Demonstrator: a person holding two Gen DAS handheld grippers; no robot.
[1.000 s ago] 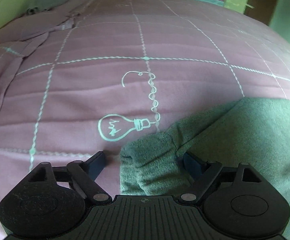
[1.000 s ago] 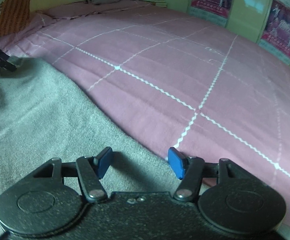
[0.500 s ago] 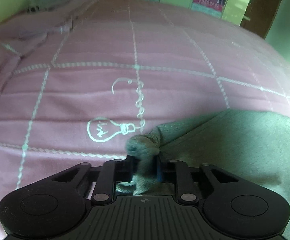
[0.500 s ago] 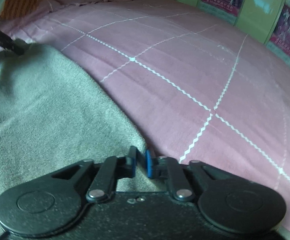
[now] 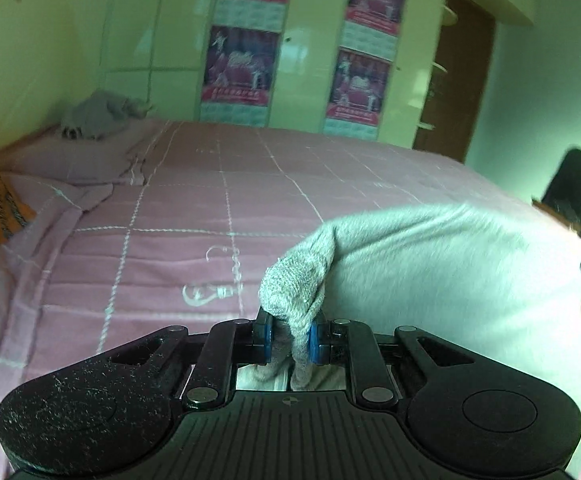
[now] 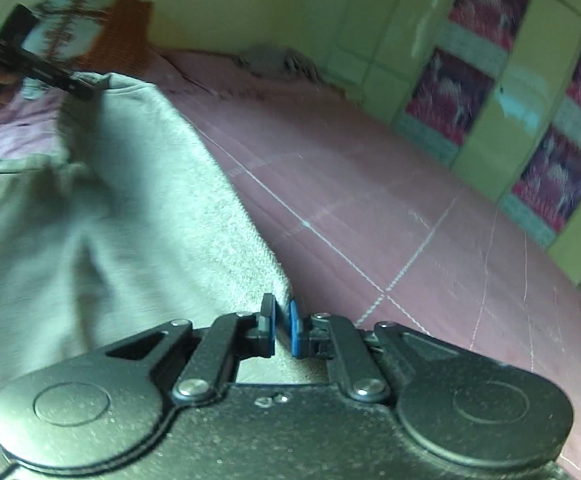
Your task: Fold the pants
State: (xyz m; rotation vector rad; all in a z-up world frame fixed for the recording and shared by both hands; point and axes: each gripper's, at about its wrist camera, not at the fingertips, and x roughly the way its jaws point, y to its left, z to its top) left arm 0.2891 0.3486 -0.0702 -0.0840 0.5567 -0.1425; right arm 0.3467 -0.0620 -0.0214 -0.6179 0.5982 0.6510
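Pants [image 5: 430,264]: grey, fuzzy knit, raised off the pink bed [image 5: 194,208], stretched from lower centre to right of the left view.
Left hand-held gripper [image 5: 289,338]: narrow, pinching a bunched corner.
Right hand-held gripper [image 6: 280,330]: nearly closed, clamping the pants' edge at lower centre.

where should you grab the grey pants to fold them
By the edge, one corner per claw. The left claw pinches a bunched corner of the pants, the right claw the other end; the fabric spans between them above the bed.
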